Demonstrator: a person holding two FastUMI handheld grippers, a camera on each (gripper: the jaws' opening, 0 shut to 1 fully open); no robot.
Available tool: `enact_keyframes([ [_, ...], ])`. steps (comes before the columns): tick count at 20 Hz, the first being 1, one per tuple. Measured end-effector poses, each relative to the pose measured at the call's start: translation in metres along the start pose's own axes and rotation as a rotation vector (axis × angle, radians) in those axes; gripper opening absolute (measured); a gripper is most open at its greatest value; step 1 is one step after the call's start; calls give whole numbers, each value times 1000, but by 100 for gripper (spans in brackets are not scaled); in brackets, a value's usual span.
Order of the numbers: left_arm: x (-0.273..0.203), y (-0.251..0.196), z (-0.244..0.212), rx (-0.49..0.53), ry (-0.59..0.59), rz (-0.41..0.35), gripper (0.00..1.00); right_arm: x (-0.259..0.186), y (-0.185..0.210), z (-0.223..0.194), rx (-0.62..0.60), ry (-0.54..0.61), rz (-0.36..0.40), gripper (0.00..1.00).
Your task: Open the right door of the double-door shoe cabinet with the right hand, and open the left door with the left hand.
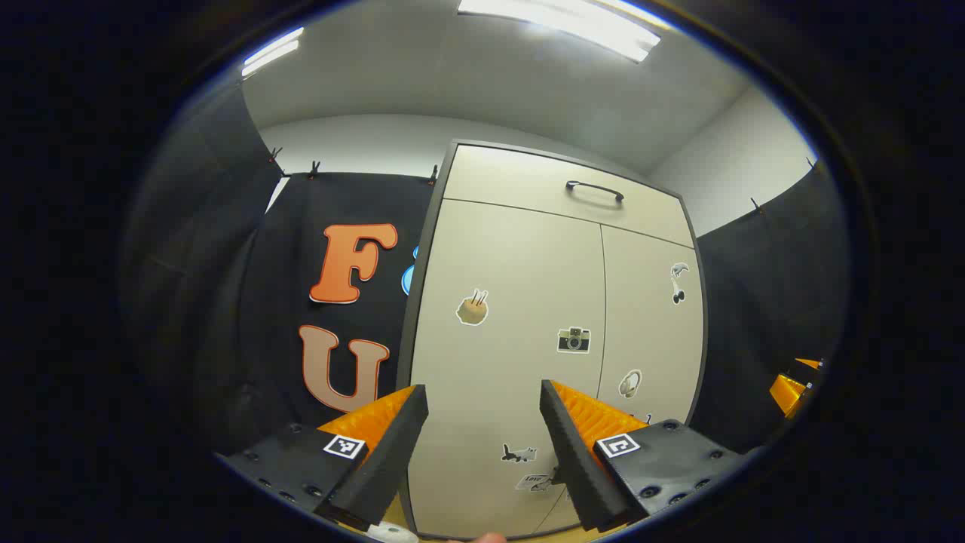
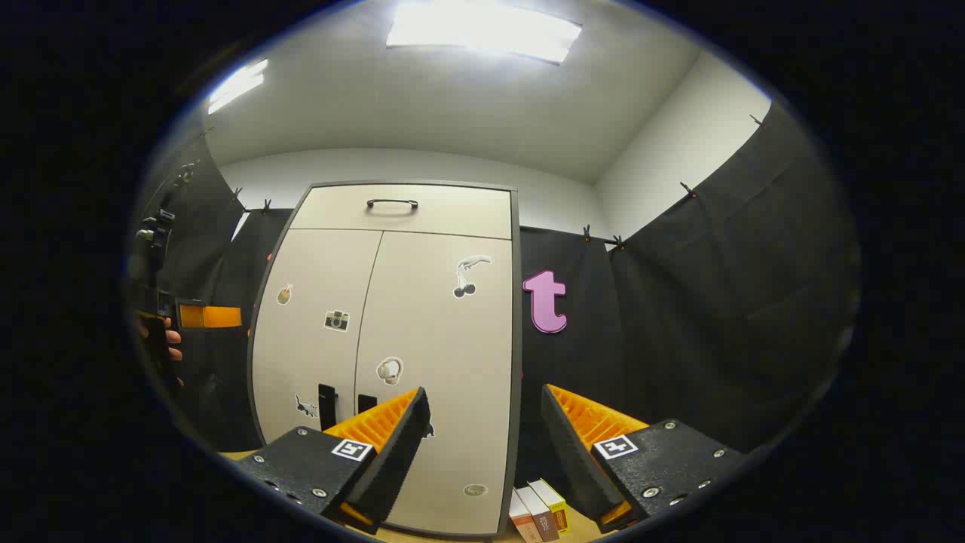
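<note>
The beige shoe cabinet stands ahead with both doors shut. In the left gripper view its left door [image 1: 505, 362] sits straight beyond my left gripper [image 1: 482, 392], which is open, empty and short of the door; the right door [image 1: 652, 317] is beside it. In the right gripper view my right gripper [image 2: 485, 396] is open and empty, pointing past the right door [image 2: 445, 354] at the cabinet's right edge. Two short black handles, the left [image 2: 326, 406] and the right [image 2: 367, 402], flank the centre seam low down. A hand holds the left gripper [image 2: 200, 315] at far left.
A top drawer with a black bar handle [image 2: 392, 203] spans the cabinet above the doors. Several small boxes or books [image 2: 539, 513] stand on the wooden floor by the cabinet's right foot. Black cloth walls close in on both sides.
</note>
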State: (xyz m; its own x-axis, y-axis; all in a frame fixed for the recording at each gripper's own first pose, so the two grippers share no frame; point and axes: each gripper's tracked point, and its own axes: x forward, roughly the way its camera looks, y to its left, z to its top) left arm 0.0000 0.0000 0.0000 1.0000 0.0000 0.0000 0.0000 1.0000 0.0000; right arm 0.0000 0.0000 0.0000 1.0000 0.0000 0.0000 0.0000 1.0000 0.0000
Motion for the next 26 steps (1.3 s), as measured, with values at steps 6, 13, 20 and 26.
enact_keyframes([
  [6,-22,8,9,-45,21,95,94,-2,-22,12,41,-8,78,91],
  [13,-37,3,30,-8,-11,185,96,5,-47,13,39,-4,80,91],
  [20,-39,-18,27,33,8,137,96,9,-40,5,13,30,99,91],
  [26,-40,-23,15,74,30,116,96,17,-12,-5,30,94,155,90],
])
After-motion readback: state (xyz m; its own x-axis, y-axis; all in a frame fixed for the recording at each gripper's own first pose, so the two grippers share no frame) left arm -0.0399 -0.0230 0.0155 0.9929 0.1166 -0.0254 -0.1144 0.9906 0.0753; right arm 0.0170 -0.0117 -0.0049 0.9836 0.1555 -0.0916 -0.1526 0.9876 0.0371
